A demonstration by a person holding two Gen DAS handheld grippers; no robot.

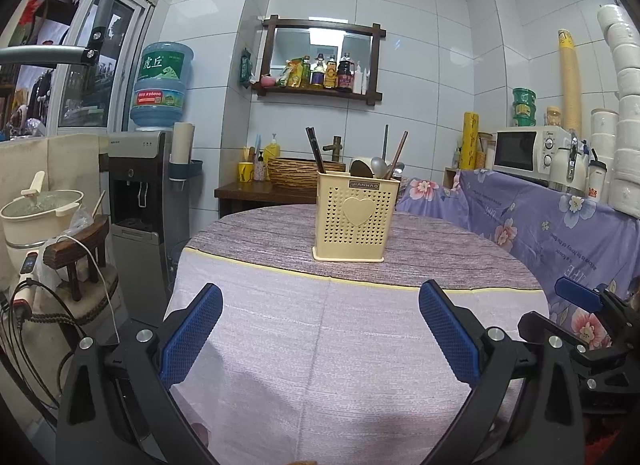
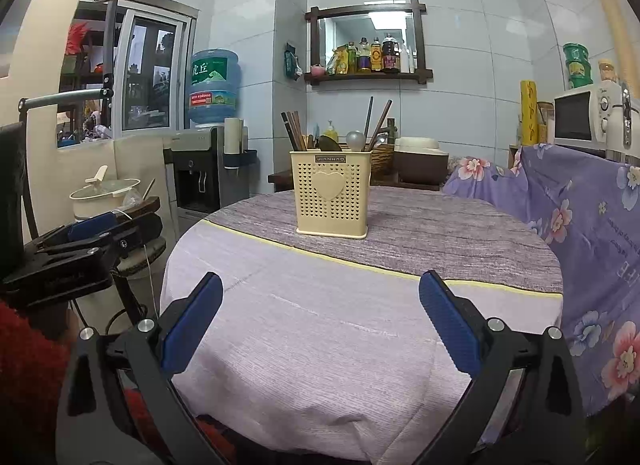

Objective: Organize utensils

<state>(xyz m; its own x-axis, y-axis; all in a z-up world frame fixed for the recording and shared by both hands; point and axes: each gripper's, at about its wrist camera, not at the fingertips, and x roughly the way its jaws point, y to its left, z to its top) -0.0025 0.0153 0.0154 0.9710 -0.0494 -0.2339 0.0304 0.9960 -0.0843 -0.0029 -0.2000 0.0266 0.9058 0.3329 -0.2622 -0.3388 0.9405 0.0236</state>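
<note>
Round table point(image 1: 320, 345) covered with pale lilac cloth in front, grey-purple striped cloth point(image 1: 420, 241) across far half, yellow seam between the two. Cream perforated utensil holder point(image 1: 354, 221) standing upright on striped cloth, near far edge, heart emblem facing the cameras. No obstacle on the cloth between either gripper and the holder.

Surroundings: water dispenser point(image 1: 136, 185) with blue bottle point(image 1: 162, 85) at left; cream pot point(image 1: 40, 209) on wooden stool further left; wall shelf point(image 1: 320, 61) with bottles above; woven basket point(image 1: 300, 171) behind holder on dark side table; microwave point(image 1: 528, 151) at right above floral purple fabric point(image 1: 560, 233); stacked white rolls point(image 1: 624, 105) at far right edge.

Holder contents: dark chopsticks point(image 2: 294, 131) at left side, long axis near vertical, tops leaning slightly left; wooden chopsticks point(image 2: 380, 121) at right side, tops leaning right; metal spoon point(image 2: 355, 140) near centre, bowl end up, handle hidden inside; dark ladle head point(image 2: 330, 144) just left of spoon. All handles and shafts pointing down into holder.

Left gripper point(image 1: 320, 329) hovering over near half of table, blue-padded fingers point(image 1: 192, 333) spread wide, nothing between them. Right gripper point(image 2: 320, 321) likewise over near edge, fingers point(image 2: 450, 325) spread wide, empty. Both well apart from holder.
</note>
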